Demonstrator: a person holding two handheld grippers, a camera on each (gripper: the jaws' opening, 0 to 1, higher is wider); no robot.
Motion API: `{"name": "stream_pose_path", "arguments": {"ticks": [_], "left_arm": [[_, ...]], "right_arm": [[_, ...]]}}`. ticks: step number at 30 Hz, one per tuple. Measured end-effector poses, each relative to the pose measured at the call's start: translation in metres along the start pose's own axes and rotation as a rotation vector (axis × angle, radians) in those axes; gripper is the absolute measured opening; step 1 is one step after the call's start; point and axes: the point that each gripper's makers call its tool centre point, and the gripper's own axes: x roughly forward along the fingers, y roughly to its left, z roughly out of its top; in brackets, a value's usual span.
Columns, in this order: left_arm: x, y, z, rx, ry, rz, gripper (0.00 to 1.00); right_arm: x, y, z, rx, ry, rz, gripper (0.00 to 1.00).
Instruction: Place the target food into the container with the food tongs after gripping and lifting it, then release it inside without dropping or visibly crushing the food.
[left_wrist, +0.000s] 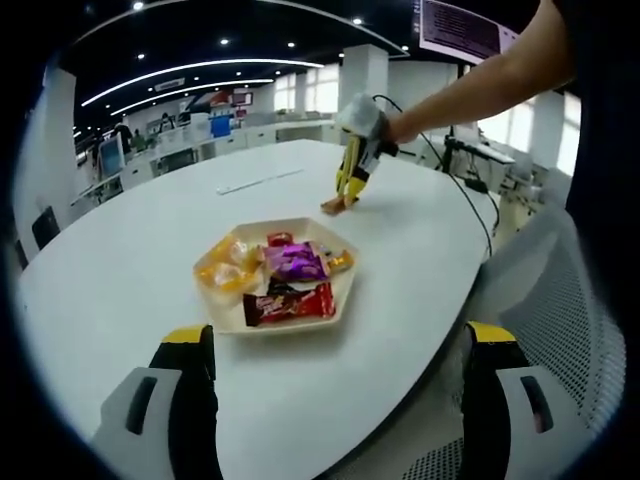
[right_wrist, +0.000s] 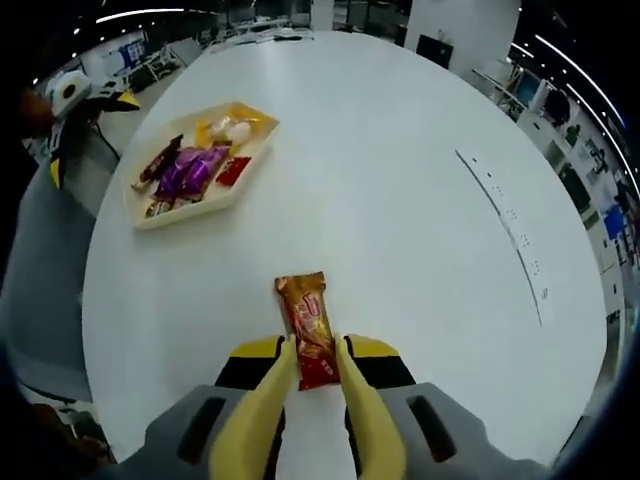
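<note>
From the right gripper view I see my right gripper (right_wrist: 318, 365) low over the white table (right_wrist: 400, 180), its two yellow tong-like fingers (right_wrist: 255, 410) lying on either side of a red-and-orange snack bar (right_wrist: 308, 330). The bar lies flat on the tabletop, its near end between the fingertips and its far end pointing away. The fingers sit close against the wrapper's long edges, narrowed around it, but I cannot tell whether they actually squeeze it.

The tray (right_wrist: 150, 215) is my landmark: a pale, six-sided dish well away from the bar, near the table's edge. Inside it I make out a purple packet (right_wrist: 190, 170), yellow wrapped pieces (right_wrist: 228, 128), a small red packet (right_wrist: 233, 170) and a dark bar (right_wrist: 160, 162).

In the left gripper view the tray (left_wrist: 222, 318) lies just ahead of my left gripper (left_wrist: 340, 385), whose black-and-yellow jaws stand wide apart with nothing between them. Beyond the tray, the right gripper (left_wrist: 345, 195) touches down on the snack bar (left_wrist: 333, 205), held by a gloved hand (left_wrist: 365, 125). A thin ruler-like strip (left_wrist: 258, 181) lies on the table farther behind the tray. A black cable (left_wrist: 465, 195) trails across the table from that hand.
</note>
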Motion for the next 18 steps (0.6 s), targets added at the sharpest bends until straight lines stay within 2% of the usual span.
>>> {"name": "stream_pose_path", "arguments": {"ticks": [10,18], "left_arm": [[0.000,0.000,0.001,0.003,-0.005,0.000,0.99],[0.000,-0.002,0.001,0.011,-0.006,-0.008,0.99]], "right_arm": [[-0.019,-0.006,0.010,0.075,-0.012,-0.012,0.22],[-0.042,-0.016,0.026,0.093,-0.032,-0.036,0.21]]}}
